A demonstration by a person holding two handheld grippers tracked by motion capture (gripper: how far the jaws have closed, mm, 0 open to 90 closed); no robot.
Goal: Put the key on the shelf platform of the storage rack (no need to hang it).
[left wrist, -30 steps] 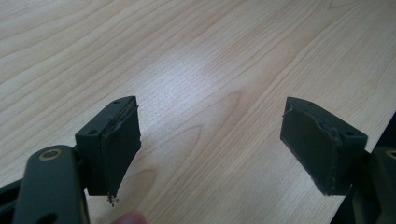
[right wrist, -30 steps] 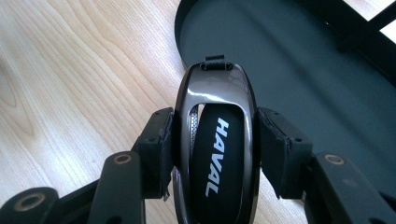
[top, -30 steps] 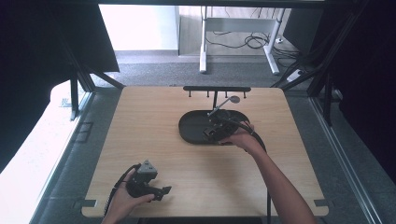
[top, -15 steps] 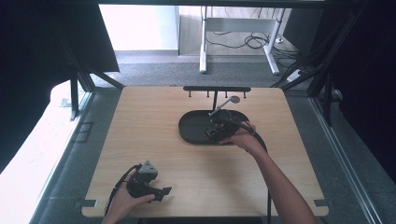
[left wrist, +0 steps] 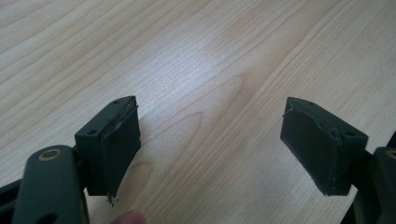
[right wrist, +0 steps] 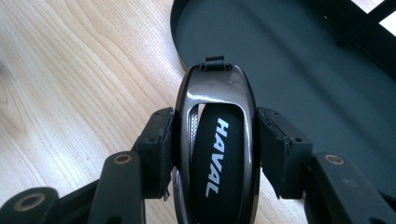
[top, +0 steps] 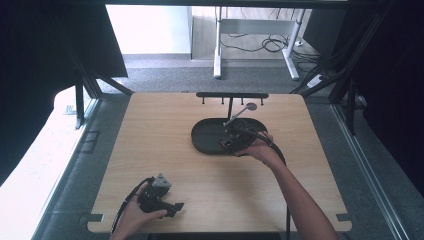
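Observation:
A glossy dark car key fob point(right wrist: 215, 140) lettered HAVAL sits between the jaws of my right gripper point(right wrist: 215, 149), whose pads press on both its sides; the gripper is shut on it. The fob's tip reaches the near rim of a black oval tray point(right wrist: 299, 60). From above, the right gripper point(top: 231, 141) hovers over the right part of that tray point(top: 204, 135) in mid-table. My left gripper point(top: 172, 207) rests near the table's front left edge, held by a hand. Its jaws point(left wrist: 210, 144) stand wide apart over bare wood with nothing between them.
A black stand with a crossbar and small hooks point(top: 232, 95) rises behind the tray, and a grey round-headed lever point(top: 241, 112) leans from it. The light wood table point(top: 150, 130) has bare room on its left half. Floor, cables and a desk frame lie beyond.

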